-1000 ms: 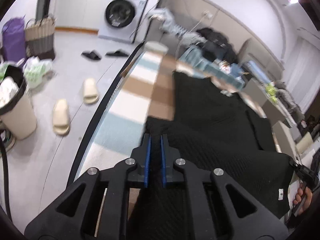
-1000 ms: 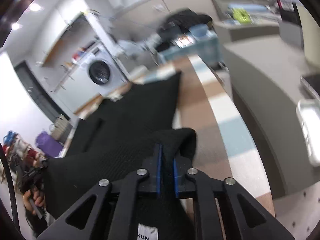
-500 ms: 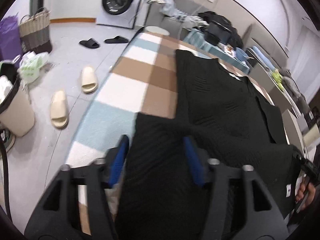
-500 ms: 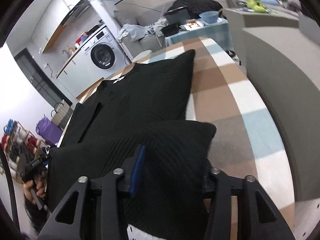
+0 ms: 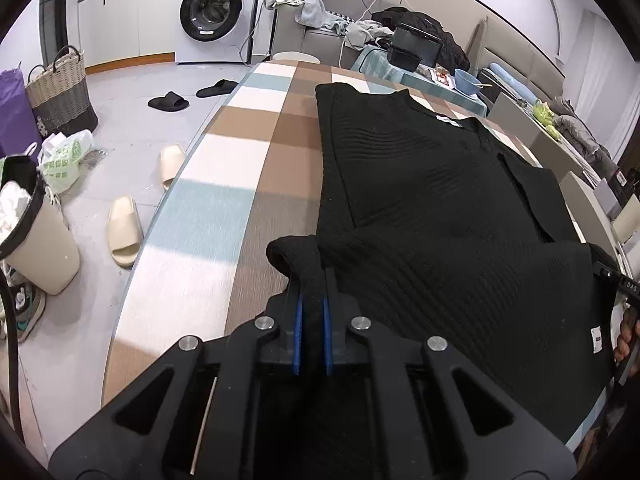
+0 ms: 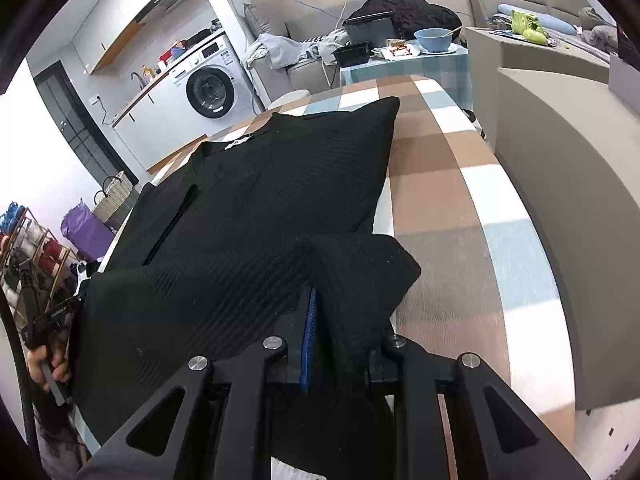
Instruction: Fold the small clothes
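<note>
Checkered bench (image 5: 248, 184) carries the black top (image 5: 420, 184); left gripper (image 5: 312, 334) and right gripper (image 6: 332, 336), spread moments ago, now pinch its hem again, starting another fold.

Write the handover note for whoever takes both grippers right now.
Left gripper: jaws shut on the near-left hem corner of the black top.
Right gripper: jaws shut on the near-right hem corner.
The top lies spread on the checked table, collar at the far end; one side looks already folded in.
Done: both near corners gripped and raised off the table.
Left: probably carry the hem toward the collar, lay it flat, release, then finish the fold.
</note>
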`<state>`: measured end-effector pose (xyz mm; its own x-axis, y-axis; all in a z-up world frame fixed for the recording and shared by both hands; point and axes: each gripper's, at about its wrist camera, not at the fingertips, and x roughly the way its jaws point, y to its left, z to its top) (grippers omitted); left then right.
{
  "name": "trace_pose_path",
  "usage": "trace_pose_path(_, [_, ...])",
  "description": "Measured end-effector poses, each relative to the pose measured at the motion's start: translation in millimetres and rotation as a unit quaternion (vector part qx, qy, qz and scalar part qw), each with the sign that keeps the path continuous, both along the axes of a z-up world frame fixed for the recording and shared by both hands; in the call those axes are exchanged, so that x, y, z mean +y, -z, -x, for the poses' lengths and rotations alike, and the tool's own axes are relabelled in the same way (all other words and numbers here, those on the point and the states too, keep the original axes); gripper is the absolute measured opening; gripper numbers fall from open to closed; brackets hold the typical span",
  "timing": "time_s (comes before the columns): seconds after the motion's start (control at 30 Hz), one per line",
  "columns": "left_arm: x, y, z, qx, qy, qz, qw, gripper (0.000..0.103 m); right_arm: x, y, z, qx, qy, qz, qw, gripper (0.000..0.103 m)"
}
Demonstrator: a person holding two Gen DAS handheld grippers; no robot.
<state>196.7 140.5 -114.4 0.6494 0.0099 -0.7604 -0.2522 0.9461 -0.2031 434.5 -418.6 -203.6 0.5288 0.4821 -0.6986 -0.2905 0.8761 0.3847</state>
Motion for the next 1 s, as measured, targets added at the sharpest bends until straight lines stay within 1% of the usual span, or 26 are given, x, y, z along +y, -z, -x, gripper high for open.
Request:
trace_pose_path(0.1, [0,-2,22,-0.003,-0.01,0.006,0.9999,0.005,-7,-1,12,0.004,-0.01,0.0,1.0,0.015])
trace_pose_path(0.2, [4,-6,39,-0.01,-0.03,0.01,0.9995,0.005,-15,-5,29,-0.004,-0.024,-0.016,1.0,0.015])
trace_pose_path(0.3, [13,-15,52,-0.036,-0.047,0.024,0.998,0.005,-22,-8,37,-0.013,-0.015,-0.014,1.0,0.016])
trace_pose_path(0.33, [16,-20,55,-0.048,-0.049,0.034,0.9971,0.005,-25,-8,38,-0.013,-0.01,-0.02,1.0,0.016])
trace_pose_path(0.37, [17,-22,59,-0.054,-0.049,0.035,0.9967,0.005,-28,-9,41,-0.016,-0.005,-0.027,1.0,0.016])
trace_pose_path(0.47, [17,-28,62,-0.058,-0.049,0.02,0.9969,0.005,-37,-11,47,-0.03,-0.005,-0.058,0.998,0.016])
trace_pose_path(0.53, [17,-30,67,-0.053,-0.051,0.019,0.9971,0.006,-40,-8,50,-0.021,0.003,-0.054,0.998,0.018])
trace_pose_path(0.57, [17,-30,69,-0.047,-0.049,0.018,0.9975,0.009,-42,-6,51,-0.014,0.002,-0.058,0.998,0.02])
trace_pose_path(0.6, [17,-31,72,-0.044,-0.047,0.018,0.9978,0.019,-43,-4,56,-0.009,0.001,-0.061,0.998,0.021])
trace_pose_path(0.63, [16,-31,77,-0.042,-0.042,0.018,0.9981,0.025,-45,-2,61,-0.003,-0.003,-0.064,0.998,0.027])
trace_pose_path(0.67, [15,-32,82,-0.044,-0.041,0.018,0.998,0.04,-46,0,65,-0.002,-0.007,-0.064,0.998,0.036])
trace_pose_path(0.7, [14,-32,88,-0.046,-0.04,0.017,0.998,0.052,-47,1,70,-0.002,-0.008,-0.062,0.998,0.042])
trace_pose_path(0.77, [9,-31,98,-0.043,-0.035,0.009,0.9984,0.057,-48,3,78,-0.004,-0.012,-0.058,0.998,0.042])
trace_pose_path(0.87, [2,-26,111,-0.023,-0.023,-0.002,0.9995,0.057,-48,5,89,-0.007,-0.017,-0.053,0.998,0.042])
trace_pose_path(1.0, [-5,-15,124,0.003,-0.014,-0.005,0.9999,0.057,-49,7,94,-0.009,-0.018,-0.049,0.999,0.043])
